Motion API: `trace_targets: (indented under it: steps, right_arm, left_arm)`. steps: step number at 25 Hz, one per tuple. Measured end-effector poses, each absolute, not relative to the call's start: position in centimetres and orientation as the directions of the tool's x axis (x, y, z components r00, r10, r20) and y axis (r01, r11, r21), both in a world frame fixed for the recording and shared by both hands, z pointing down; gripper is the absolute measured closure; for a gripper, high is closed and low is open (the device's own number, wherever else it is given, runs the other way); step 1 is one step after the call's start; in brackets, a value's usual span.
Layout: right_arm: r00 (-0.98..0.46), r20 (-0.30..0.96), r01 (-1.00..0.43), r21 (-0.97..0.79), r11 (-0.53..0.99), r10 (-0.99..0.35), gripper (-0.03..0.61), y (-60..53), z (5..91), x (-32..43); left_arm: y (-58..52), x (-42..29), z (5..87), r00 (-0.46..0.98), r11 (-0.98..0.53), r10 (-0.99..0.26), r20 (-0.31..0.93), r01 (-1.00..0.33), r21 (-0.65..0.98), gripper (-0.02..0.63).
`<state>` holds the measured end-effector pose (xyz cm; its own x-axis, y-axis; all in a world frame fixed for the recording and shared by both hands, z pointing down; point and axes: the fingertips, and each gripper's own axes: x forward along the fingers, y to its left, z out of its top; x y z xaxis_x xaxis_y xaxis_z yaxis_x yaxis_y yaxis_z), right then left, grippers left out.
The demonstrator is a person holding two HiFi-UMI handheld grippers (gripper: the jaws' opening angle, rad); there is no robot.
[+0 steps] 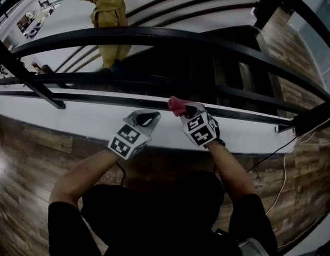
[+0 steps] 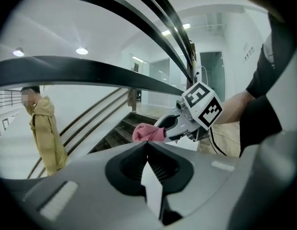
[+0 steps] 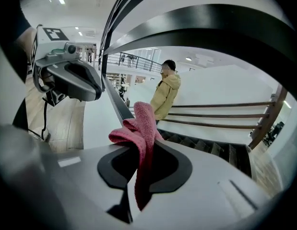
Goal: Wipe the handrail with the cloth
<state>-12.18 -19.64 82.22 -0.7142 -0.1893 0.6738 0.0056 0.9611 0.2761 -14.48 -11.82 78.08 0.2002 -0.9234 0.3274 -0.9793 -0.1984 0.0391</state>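
Pink terry cloth point(image 1: 177, 105) is clamped in the right tongs point(image 1: 185, 111). In the right gripper view a fold is seen pinched between the jaws, with the rest bunched above the tips. Left tongs point(image 1: 146, 119) are clenched on nothing and held just beside the right ones over the white ledge point(image 1: 74, 119). Black curved metal handrail point(image 1: 154, 36) arcs across higher up, apart from the cloth. The cloth sits near the thin black lower bar point(image 1: 101, 99); contact with it cannot be confirmed, as the head view is dark there. Wiping of the top rail is judged not yet started.

Risks:
- **Slipping:** only a narrow fold is gripped, so the cloth could be dragged out of the jaws once it is pressed along the rail.
- **Poor contact:** the bunched wad gives a small contact patch, so stretches could be missed. Bare jaw tips could be scraped on the metal if the wad is pushed aside.
- **Dropping:** a dropped cloth would likely be lost over the ledge onto the dark stairs point(image 1: 228, 73), where a person in a yellow jacket point(image 1: 109, 15) is standing.
- **Snags:** the idle left tongs could be knocked against the bars. The pale cable point(image 1: 284, 169) on the wood-plank floor point(image 1: 26, 159) could be snagged on a long sweep.
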Motion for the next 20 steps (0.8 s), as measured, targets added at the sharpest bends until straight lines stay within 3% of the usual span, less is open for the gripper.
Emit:
trace_targets:
  steps: [7, 20]
  right_arm:
    - [-0.69, 0.71, 0.091, 0.284, 0.955, -0.145, 0.528, -17.3, 82.6, -15.2]
    - [-0.685, 0.723, 0.21, 0.308, 0.928, -0.085, 0.528, -12.0, 82.6, -22.2]
  left_arm:
    - [-9.1, -17.5, 78.4, 0.11, -0.123, -0.946, 0.306, -0.992, -0.025, 0.614]
    - [-3.6, -24.7, 79.8, -0.032, 0.041, -0.95, 0.312, -0.999, 0.023, 0.614]
